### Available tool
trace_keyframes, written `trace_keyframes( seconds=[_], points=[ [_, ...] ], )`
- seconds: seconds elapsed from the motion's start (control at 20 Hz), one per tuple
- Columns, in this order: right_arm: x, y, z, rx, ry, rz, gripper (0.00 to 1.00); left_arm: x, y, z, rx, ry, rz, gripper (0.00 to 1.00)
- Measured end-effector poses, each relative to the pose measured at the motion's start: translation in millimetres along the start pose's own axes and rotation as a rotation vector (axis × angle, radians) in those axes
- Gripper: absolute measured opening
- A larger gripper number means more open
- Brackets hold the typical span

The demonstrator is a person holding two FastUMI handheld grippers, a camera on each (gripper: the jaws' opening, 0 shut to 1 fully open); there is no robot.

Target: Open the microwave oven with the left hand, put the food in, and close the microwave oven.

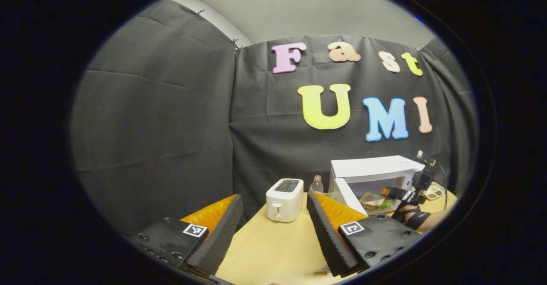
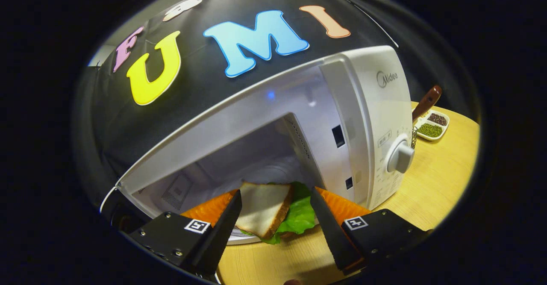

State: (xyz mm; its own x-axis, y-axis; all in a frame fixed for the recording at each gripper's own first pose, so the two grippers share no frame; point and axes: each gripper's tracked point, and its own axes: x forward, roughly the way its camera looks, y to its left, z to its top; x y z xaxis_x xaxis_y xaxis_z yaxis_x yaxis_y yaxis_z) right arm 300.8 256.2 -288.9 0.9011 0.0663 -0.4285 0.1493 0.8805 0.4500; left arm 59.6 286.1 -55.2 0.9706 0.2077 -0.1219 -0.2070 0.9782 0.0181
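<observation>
Since the microwave (image 2: pixel 367 118) door stands open, we judge opening done; our right gripper (image 2: pixel 273 216), jaws spread, straddles the sandwich (image 2: pixel 265 210) at its mouth, left gripper (image 1: pixel 273 221) released, closing remains.

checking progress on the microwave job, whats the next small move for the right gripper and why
Probably push the right gripper forward. The sandwich sits on a plate between its open fingers, at the open microwave's mouth and partly over the table. The cavity ahead looks free. The left gripper waits open.
</observation>
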Motion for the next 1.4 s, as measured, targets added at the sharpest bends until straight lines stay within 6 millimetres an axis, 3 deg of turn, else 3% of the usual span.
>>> trace_keyframes(
  seconds=[0.25,0.4,0.55,0.65,0.8,0.85,0.9,1.1,1.4],
  points=[
    [-63.9,19.9,48.5,-0.095,-0.077,0.116,0.98,13.7,6.4,-24.8,0.016,0.0,0.015,0.98],
    [-99.8,22.6,79.7,-0.112,-0.126,0.157,0.97,25.5,16.5,-58.2,0.056,0.021,0.038,0.98],
    [-128.2,16.9,105.2,-0.183,-0.155,0.165,0.98,29.3,11.3,-104.7,0.092,0.089,0.024,0.96],
    [-146.4,10.3,123.8,-0.194,-0.187,0.162,0.98,28.1,1.7,-130.5,0.093,0.144,0.0,0.67],
    [-166.8,-1.8,133.4,-0.216,-0.205,0.147,0.98,22.7,-24.3,-165.7,0.092,0.221,-0.066,0.25],
    [-173.1,-7.8,132.1,-0.228,-0.2,0.143,0.98,16.9,-21.2,-168.4,0.09,0.212,-0.046,0.15],
    [-177.7,-11.7,131.5,-0.24,-0.196,0.143,0.98,14.4,-39.4,-176.5,0.07,0.225,-0.083,0.07],
    [-198.2,-27.9,125.9,-0.276,-0.171,0.143,0.98,0.9,-81.2,-189.8,0.071,0.249,-0.181,0.07],
    [-214.6,-54.0,142.2,-0.3,-0.186,0.132,0.98,-16.9,-112.5,-179.0,0.037,0.254,-0.213,0.07]
  ],
)
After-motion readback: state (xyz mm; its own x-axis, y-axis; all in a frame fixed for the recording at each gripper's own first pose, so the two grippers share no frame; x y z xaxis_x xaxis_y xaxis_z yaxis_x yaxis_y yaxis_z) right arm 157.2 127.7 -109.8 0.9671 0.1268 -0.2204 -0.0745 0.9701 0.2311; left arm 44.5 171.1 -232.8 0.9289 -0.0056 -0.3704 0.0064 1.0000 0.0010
